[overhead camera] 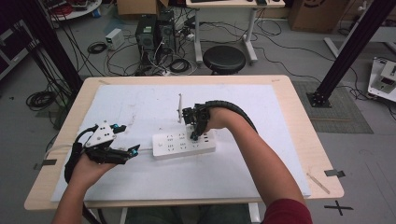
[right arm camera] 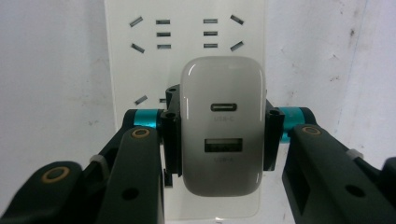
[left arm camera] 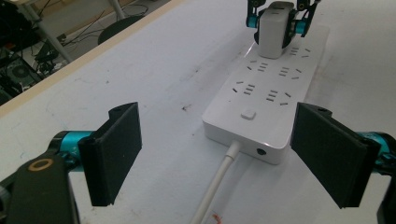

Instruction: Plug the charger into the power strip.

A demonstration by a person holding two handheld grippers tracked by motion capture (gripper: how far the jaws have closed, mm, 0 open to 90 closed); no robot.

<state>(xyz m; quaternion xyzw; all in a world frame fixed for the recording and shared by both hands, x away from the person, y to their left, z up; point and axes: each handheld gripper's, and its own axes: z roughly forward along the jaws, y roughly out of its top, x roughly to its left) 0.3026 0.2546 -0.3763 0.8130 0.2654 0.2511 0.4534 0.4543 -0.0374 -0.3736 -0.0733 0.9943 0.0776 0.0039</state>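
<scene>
The right gripper is clamped by both jaws on the flanks of a white USB charger, holding it upright over the far end of a white power strip; in the left gripper view the charger stands on the strip's top face, though whether its prongs are fully seated in the sockets I cannot tell. The plugging-in looks close to done or in its last press; what seems left is to let go and draw the hand back. The left gripper hangs with its jaws spread wide and nothing between them, just beside the strip's cable end, where the white cord leaves the body near a small switch. The strip lies on a white sheet that covers most of a light wooden table, and a thin white stick stands upright just behind the right hand. Beyond the table are a round black stool, computer towers among tangled cables on a grey floor, and black frame posts at both sides.
</scene>
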